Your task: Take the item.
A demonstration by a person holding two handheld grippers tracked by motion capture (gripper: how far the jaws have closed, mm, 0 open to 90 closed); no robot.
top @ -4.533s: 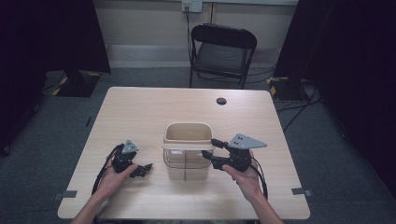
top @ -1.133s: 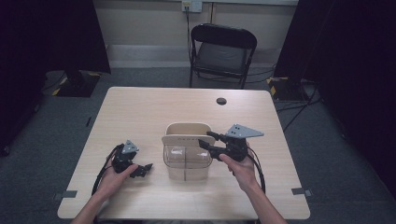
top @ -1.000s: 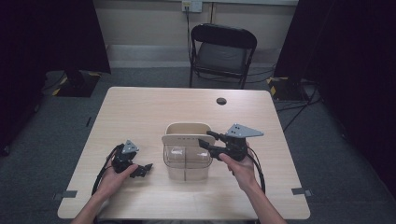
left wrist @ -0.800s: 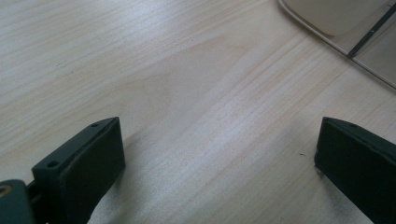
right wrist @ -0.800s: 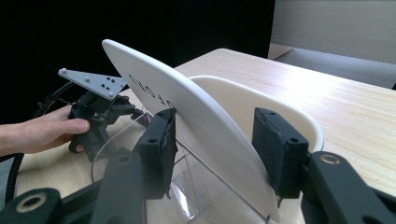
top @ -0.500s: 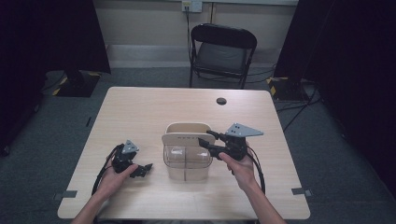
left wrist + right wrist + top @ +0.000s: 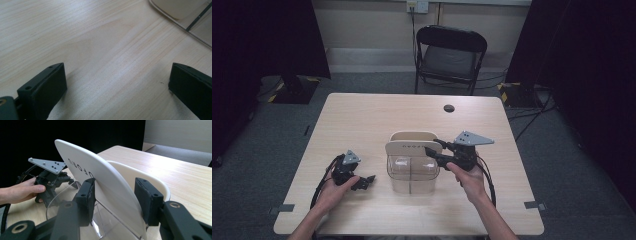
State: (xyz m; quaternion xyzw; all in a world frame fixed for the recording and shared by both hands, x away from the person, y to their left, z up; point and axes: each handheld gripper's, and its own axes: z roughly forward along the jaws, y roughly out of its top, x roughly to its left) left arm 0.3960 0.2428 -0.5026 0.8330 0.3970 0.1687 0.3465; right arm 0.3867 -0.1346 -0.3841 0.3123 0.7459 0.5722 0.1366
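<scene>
Right gripper (image 7: 113,195) straddles the upright white lid (image 7: 100,180) of the clear container (image 7: 412,172) at table centre, jaws apart, left pad touching it, right pad off it (not clamped yet). Left gripper (image 7: 362,181) rests spread wide on the table (image 7: 362,115), left of the container, holding nothing. Step looks like lid handling; next move needs the 2 jaws closing squarely on the lid.
</scene>
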